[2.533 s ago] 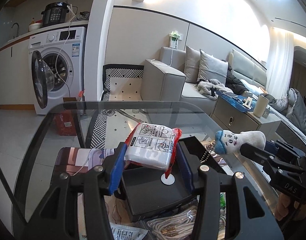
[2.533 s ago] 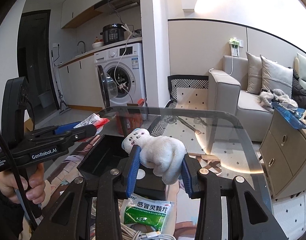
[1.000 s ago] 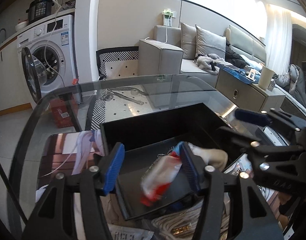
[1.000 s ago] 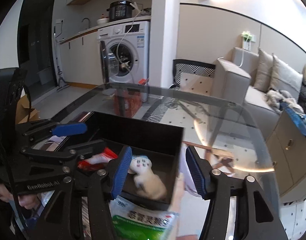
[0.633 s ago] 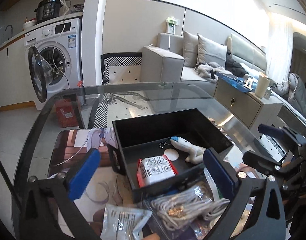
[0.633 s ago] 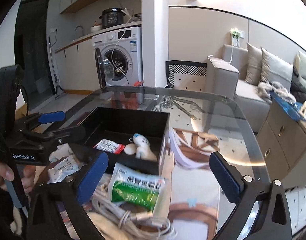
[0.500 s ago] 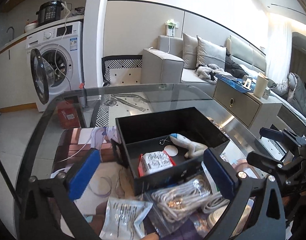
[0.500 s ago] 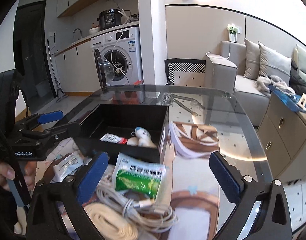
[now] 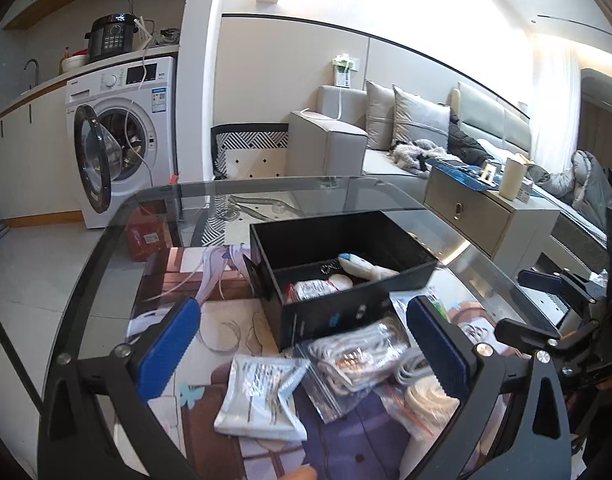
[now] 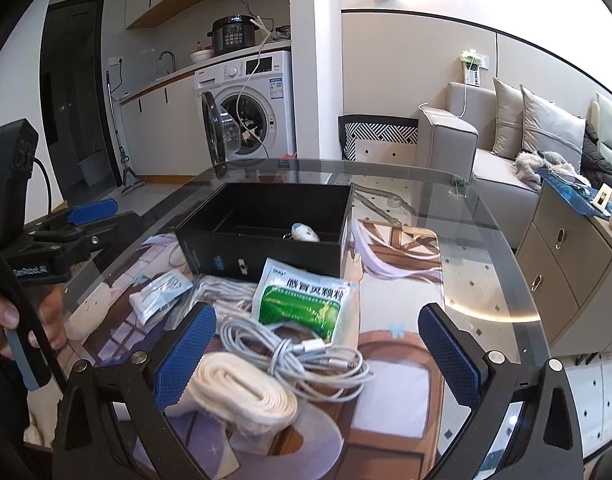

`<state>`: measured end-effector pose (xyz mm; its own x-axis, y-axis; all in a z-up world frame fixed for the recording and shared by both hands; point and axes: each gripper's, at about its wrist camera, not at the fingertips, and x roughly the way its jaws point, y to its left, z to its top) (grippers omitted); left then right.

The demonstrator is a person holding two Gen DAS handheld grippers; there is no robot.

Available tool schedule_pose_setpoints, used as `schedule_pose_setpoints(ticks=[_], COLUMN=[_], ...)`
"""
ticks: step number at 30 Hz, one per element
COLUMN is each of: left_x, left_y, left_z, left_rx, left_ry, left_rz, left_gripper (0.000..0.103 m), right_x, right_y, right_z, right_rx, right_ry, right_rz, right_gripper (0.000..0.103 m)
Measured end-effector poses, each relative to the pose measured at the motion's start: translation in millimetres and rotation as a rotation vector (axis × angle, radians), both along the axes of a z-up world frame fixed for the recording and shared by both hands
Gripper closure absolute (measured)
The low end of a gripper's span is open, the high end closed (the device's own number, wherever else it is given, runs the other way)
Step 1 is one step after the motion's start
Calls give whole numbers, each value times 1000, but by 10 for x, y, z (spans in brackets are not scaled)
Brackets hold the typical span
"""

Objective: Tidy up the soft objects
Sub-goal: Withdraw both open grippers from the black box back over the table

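A black open box (image 9: 370, 304) stands on the glass table; it also shows in the right wrist view (image 10: 233, 252). Inside lie a red-edged white tissue pack (image 9: 316, 290) and a white plush toy with a blue cap (image 9: 364, 266), whose head shows in the right wrist view (image 10: 304, 232). My left gripper (image 9: 301, 348) is open and empty, hovering above a silver foil pouch (image 9: 261, 396) and a clear bag of white cord (image 9: 356, 360). My right gripper (image 10: 316, 354) is open and empty above a grey cable coil (image 10: 301, 354), a green medicine sachet (image 10: 301, 302) and a rolled beige bandage (image 10: 235, 394).
A printed mat (image 10: 402, 272) covers the glass table (image 10: 502, 280). A small white packet (image 10: 157, 292) lies left of the cable. The left gripper (image 10: 57, 236) shows at the left of the right wrist view. A washing machine (image 9: 121, 140) and sofa (image 9: 386, 144) stand beyond.
Both grippers let go of the tissue pack and plush toy into the box, opened wide, and pulled back towards me and up; the box now lies farther off.
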<state>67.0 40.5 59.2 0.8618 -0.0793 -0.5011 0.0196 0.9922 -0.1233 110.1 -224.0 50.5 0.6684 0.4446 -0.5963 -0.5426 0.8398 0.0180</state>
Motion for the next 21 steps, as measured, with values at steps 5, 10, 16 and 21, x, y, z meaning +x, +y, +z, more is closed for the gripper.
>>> schedule_pose_setpoints(ticks=[5, 10, 16, 21], left_x=[-129, -233, -326, -384], left_y=[-38, -89, -160, -281], left_z=[-46, -154, -260, -355], left_rx=[0, 20, 6, 17], left_ry=[9, 27, 47, 70], left_rz=[-4, 0, -19, -59], left_gripper=[0, 0, 0, 0], right_x=[-113, -158, -222, -230], right_y=[-24, -22, 4, 50], right_z=[-73, -166, -288, -370], right_rx=[-3, 5, 10, 8], right_ry=[22, 59, 96, 124], right_rz=[-4, -4, 3, 4], right_gripper=[0, 0, 0, 0])
